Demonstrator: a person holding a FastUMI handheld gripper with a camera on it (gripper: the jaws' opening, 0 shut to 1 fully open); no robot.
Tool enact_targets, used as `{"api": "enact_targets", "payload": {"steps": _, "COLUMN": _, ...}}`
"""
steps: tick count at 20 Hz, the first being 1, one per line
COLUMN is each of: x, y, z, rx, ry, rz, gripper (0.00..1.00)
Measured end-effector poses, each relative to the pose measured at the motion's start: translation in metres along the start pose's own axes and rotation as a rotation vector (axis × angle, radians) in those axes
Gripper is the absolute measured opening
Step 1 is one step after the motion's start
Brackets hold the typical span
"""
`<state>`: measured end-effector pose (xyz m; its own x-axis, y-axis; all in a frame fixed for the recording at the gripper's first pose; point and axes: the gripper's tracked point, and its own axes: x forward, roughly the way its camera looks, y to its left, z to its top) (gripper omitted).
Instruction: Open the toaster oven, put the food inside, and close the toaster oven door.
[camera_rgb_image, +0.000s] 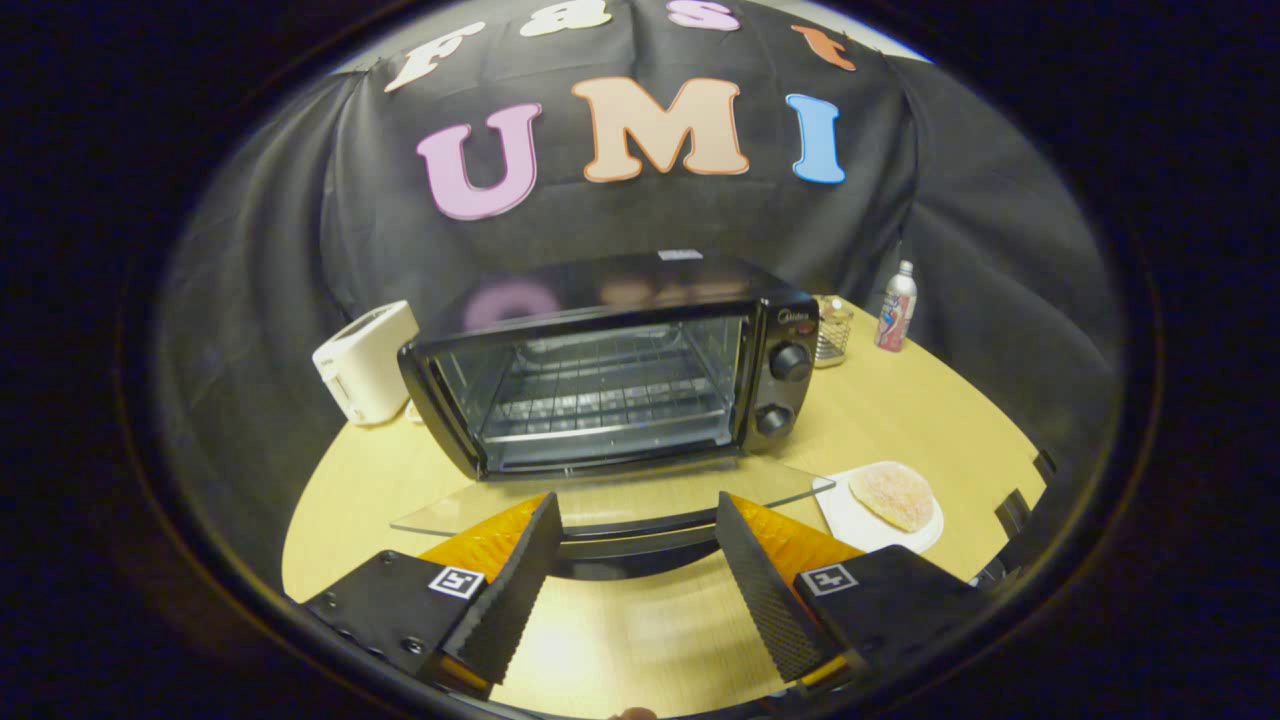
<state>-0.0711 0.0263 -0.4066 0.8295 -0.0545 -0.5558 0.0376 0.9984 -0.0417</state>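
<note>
Wooden table (930, 410) bears open toaster oven (610, 360) — fingers (515, 585) spread apart.

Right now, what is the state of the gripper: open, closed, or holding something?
Gripper: open, holding nothing; the handle of the lowered toaster oven door lies between its fingers, which do not press on it.

The tongs (635, 540) have two flat fingers (505, 600) with ribbed inner faces, on black blocks that each carry a square black-and-white marker and small screws.
</note>
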Motion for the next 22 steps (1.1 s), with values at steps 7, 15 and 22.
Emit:
{"api": "enact_targets", "payload": {"steps": 7, "x": 0.026, "y": -0.006, "z": -0.063, "rx": -0.062, "ry": 0.144, "rz": -0.017, "gripper": 1.0}}
{"api": "enact_targets", "payload": {"steps": 15, "x": 0.032, "y": -0.027, "z": -0.047, "rx": -0.06, "ry": 0.129, "rz": -0.037, "gripper": 1.0}}
{"api": "enact_targets", "payload": {"steps": 22, "x": 0.033, "y": -0.12, "z": 0.014, "rx": -0.06, "ry": 0.03, "rz": -0.218, "gripper": 0.99}}
